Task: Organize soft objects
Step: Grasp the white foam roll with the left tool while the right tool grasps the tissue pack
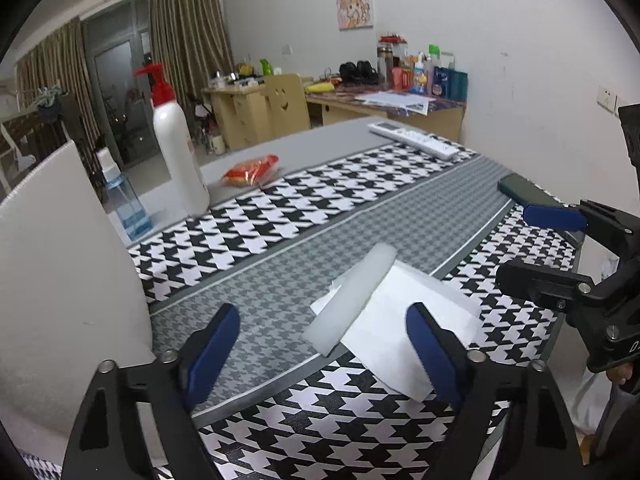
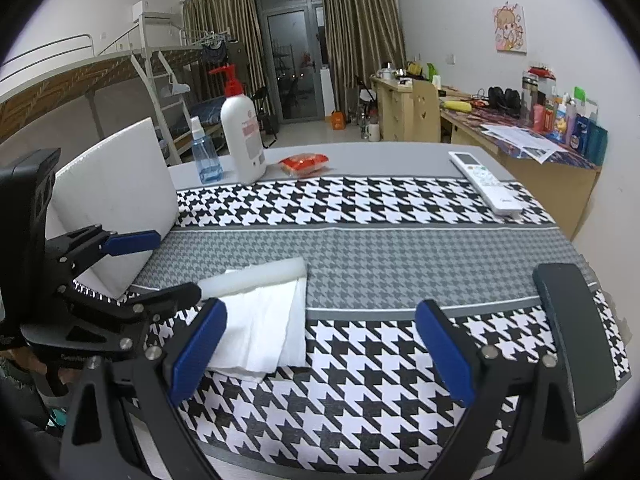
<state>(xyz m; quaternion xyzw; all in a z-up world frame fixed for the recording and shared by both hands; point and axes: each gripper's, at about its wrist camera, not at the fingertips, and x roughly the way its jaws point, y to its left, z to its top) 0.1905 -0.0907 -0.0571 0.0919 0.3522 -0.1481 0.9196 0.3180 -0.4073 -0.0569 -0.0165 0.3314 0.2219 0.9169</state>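
Left wrist view: we find the left gripper [image 1: 324, 344] with its jaws apart and nothing pressed between them, angled down over a white foam strip [image 1: 352, 298] lying on a folded white cloth [image 1: 408, 332] on the desk [image 1: 280, 240]. We judge the spread suits a grasp on the strip. The right gripper [image 1: 540, 248] stands at the right edge, also apart and empty.

Right wrist view: strip [image 2: 256, 280] and cloth [image 2: 260, 328] lie at the left, beside the right gripper's left finger. A white board [image 2: 116, 196], a pump bottle [image 2: 242, 136] and a remote [image 2: 484, 182] stand behind. We can read no label.
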